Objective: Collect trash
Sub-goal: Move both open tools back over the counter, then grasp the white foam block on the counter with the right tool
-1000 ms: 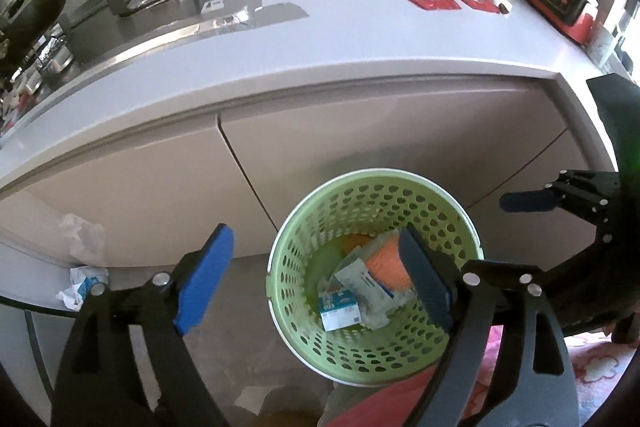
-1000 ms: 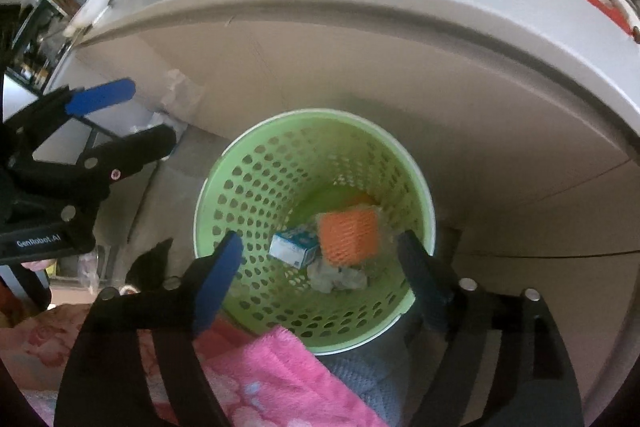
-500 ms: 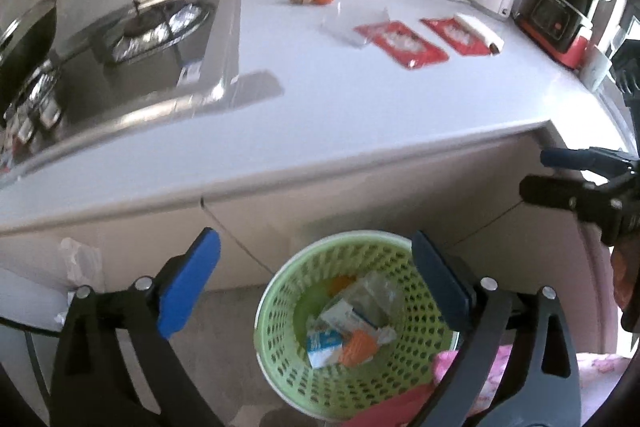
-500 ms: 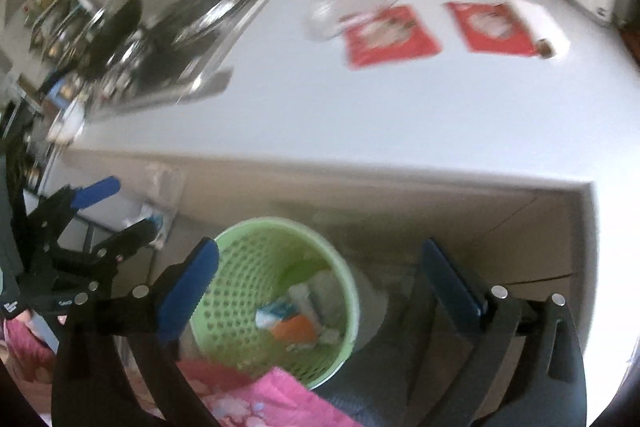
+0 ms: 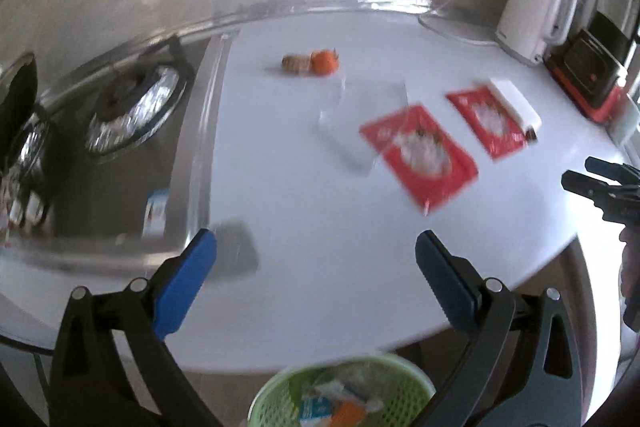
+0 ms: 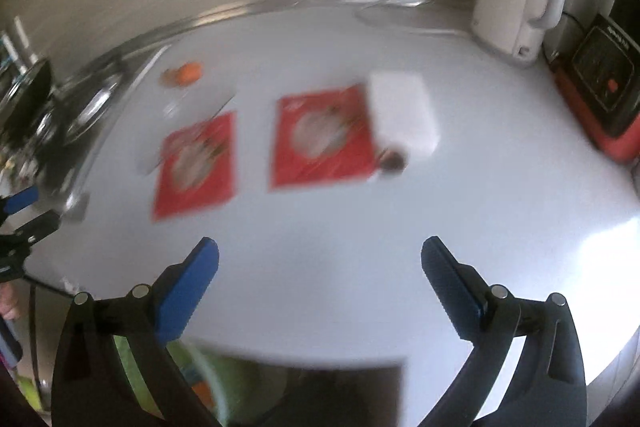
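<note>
Both the left gripper (image 5: pixel 316 259) and the right gripper (image 6: pixel 320 267) are held wide open and empty above the counter (image 5: pixel 304 211). Two red packets (image 6: pixel 324 135) are laid flat, long axes running away from the counter's front edge.

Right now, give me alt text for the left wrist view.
The open, empty left gripper hangs over a white counter holding two red packets and a clear wrapper. The green trash basket sits below; the image is motion-blurred.
</note>
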The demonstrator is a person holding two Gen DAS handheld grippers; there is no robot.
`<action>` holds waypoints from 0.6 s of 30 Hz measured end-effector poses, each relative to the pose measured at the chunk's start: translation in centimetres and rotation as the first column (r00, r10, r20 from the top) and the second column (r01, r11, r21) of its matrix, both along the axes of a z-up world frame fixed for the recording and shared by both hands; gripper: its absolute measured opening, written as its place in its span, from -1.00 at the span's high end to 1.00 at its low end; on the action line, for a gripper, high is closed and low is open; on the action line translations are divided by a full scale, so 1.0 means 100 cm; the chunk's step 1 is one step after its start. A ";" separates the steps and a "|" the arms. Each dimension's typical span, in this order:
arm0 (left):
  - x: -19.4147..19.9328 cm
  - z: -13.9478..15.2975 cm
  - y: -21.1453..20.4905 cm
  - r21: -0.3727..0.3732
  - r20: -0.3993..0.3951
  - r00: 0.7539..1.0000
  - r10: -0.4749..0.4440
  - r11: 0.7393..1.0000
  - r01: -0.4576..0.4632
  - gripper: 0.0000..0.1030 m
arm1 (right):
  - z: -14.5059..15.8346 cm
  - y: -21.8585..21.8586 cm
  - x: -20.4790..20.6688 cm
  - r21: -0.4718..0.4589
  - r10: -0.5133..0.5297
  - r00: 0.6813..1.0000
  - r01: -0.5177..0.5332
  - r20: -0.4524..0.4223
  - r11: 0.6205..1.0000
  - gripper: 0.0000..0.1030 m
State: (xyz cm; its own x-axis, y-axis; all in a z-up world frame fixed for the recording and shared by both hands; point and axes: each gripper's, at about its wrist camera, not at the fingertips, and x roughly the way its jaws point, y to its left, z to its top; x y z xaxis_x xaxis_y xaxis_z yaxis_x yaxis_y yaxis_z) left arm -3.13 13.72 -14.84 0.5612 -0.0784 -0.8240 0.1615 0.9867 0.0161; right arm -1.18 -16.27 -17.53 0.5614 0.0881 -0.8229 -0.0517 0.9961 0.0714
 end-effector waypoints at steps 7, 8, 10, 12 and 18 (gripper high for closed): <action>0.061 0.007 -0.059 -0.033 -0.006 1.000 -0.022 0.999 0.022 -0.85 | -0.012 -0.044 0.086 0.005 -0.057 0.998 0.057 0.010 0.998 -0.95; 0.066 0.006 -0.068 -0.038 -0.009 1.000 -0.026 0.999 0.026 -0.85 | -0.015 -0.048 0.096 0.001 -0.056 0.998 0.056 0.008 0.998 -0.95; 0.077 0.002 -0.089 -0.042 -0.017 0.999 -0.042 0.998 0.041 -0.85 | -0.022 -0.053 0.112 -0.003 -0.049 0.999 0.049 -0.004 0.999 -0.95; 0.086 -0.002 -0.109 -0.044 -0.026 0.998 -0.052 0.998 0.051 -0.85 | -0.030 -0.057 0.127 -0.003 -0.041 0.999 0.041 -0.020 0.999 -0.95; 0.101 -0.011 -0.136 -0.065 -0.070 0.996 -0.048 0.997 0.044 -0.85 | -0.045 -0.060 0.144 -0.001 -0.016 0.998 0.015 -0.054 1.000 -0.95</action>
State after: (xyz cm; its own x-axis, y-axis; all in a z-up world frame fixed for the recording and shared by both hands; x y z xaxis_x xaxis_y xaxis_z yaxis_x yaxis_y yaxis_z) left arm 6.93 0.13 -15.93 0.4958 -0.1562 -0.8543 0.2055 0.9769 -0.0593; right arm 13.27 -22.26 -22.04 0.5178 0.0795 -0.8518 -0.0323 0.9968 0.0734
